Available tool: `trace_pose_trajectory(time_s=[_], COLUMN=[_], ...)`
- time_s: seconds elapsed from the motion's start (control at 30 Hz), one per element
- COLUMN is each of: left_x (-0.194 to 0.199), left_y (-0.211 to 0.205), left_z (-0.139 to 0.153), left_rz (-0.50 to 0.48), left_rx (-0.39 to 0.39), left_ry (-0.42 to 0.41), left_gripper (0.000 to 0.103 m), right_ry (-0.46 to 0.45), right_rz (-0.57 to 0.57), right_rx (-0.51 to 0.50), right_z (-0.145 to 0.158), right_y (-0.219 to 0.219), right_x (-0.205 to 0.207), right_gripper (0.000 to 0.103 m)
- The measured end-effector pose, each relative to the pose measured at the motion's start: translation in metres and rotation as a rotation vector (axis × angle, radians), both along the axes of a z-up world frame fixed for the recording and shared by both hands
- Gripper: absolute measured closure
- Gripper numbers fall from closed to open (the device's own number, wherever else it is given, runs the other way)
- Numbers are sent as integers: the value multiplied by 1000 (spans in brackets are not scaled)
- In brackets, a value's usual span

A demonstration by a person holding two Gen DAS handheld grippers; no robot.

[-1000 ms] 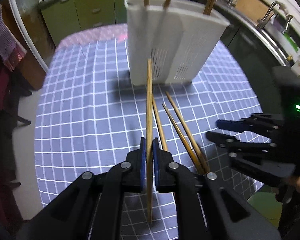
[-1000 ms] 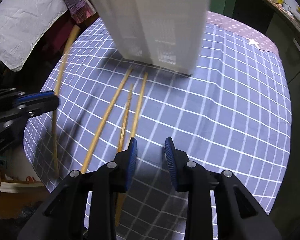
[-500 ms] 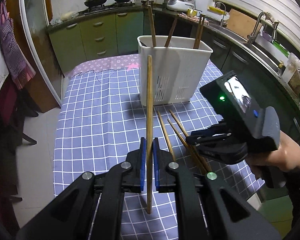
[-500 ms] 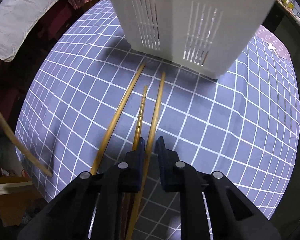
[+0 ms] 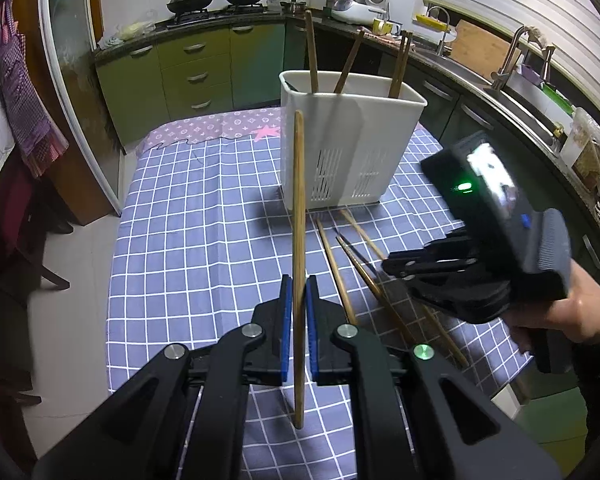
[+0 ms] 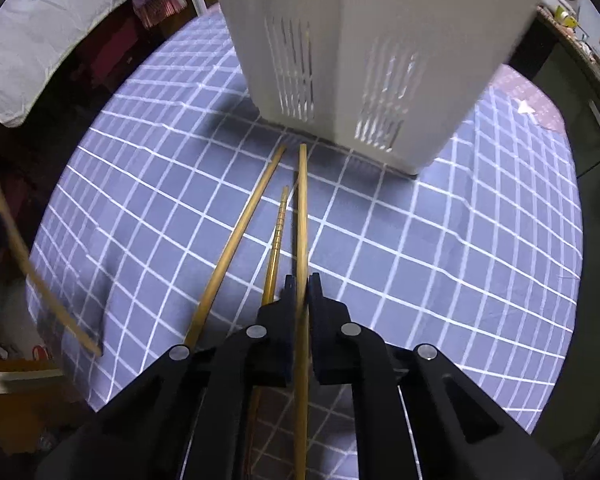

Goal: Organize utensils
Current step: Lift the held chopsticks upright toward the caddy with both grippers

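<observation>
Right tool tight around a chopstick, near holder.

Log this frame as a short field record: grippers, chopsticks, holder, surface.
left gripper: shut on a wooden chopstick, held upright above the table
right gripper: shut on a chopstick that lies along the cloth
loose chopsticks: two more on the cloth, left of the gripped one
holder: white, slotted, upright, several chopsticks standing inside
surface: blue checked tablecloth
</observation>
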State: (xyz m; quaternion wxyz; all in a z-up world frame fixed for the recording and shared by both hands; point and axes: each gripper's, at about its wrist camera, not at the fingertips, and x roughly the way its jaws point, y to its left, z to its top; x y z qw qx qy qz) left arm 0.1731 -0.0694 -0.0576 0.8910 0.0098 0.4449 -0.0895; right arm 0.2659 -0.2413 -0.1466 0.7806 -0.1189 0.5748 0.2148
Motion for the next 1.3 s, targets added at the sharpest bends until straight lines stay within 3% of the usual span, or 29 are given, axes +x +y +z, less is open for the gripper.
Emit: trace_pose_trajectory(time_s=[0.5,0.9,1.3], left_x=[-16,-25,-25], left_y=[4,7,2], left_z=[11,18,33], left_rz=[-22,-30,-51], left_rx=[2,0,-6], left_ry=[-44,-71,-100], left_gripper=[96,96,96], right_ry=[-238,-291,-287], right_rz=[-58,-88,-82], right_rx=[203,249,255], right_z=[100,115,116], right_y=[-91,-120,-119], right_x=[-85,-120,-120], right_gripper=[96,96,96])
